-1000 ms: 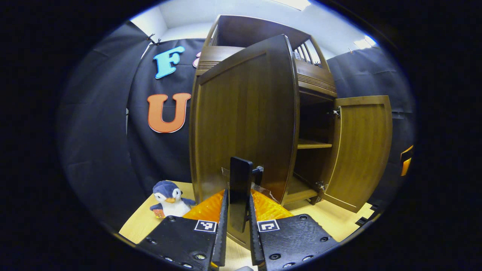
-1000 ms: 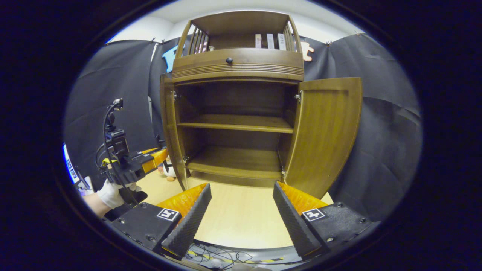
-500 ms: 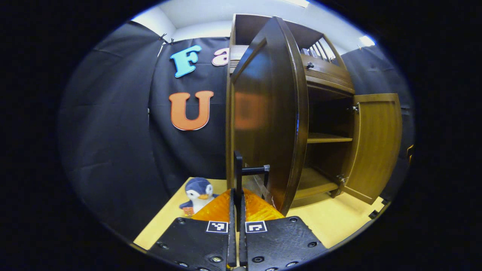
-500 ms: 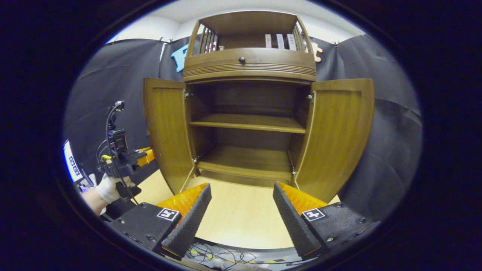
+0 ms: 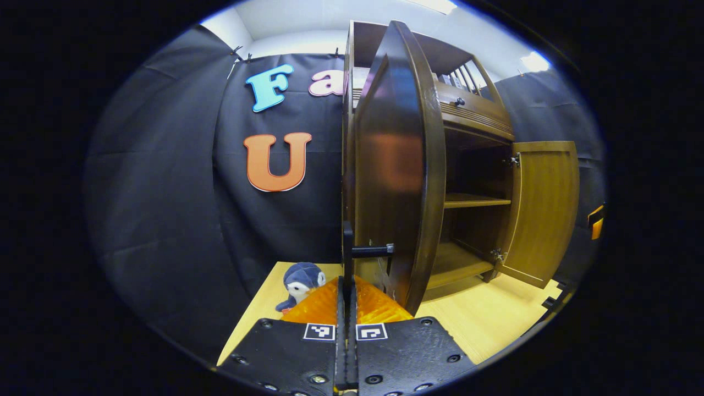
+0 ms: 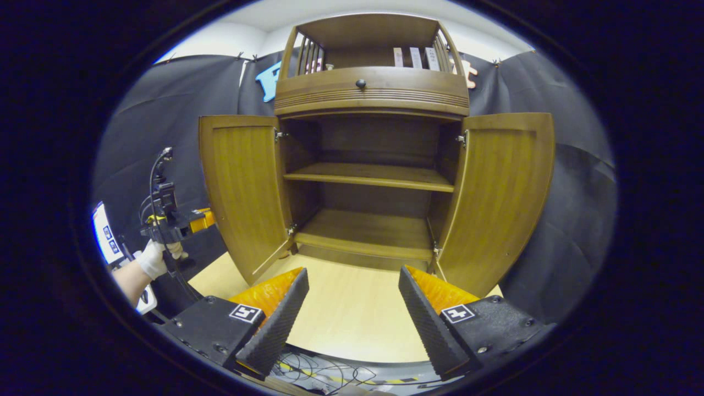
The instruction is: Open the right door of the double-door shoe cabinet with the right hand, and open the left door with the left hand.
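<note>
The brown wooden shoe cabinet [image 6: 371, 93] stands with both doors wide open and two bare shelves inside. In the right gripper view the left door [image 6: 245, 187] and the right door [image 6: 503, 192] angle outward. My right gripper [image 6: 352, 272] hangs open in front of the cabinet, touching nothing. In the left gripper view the left door [image 5: 399, 165] is seen nearly edge-on, with the right door [image 5: 544, 203] beyond it. My left gripper [image 5: 346, 286] is shut on the door's black handle [image 5: 347, 247]. The left gripper [image 6: 176, 225] also appears at the far left, held by a gloved hand [image 6: 151, 261].
A penguin plush [image 5: 301, 280] sits on the light wooden floor [image 5: 495, 324] left of the cabinet, close to the left door's swing. A drawer with a dark knob [image 6: 361, 84] tops the doors. Cables [image 6: 330, 377] lie below the floor's front edge.
The left door has swung further outward, drawn by my left gripper, which moved left with the handle. The right gripper stays open and has barely shifted.
</note>
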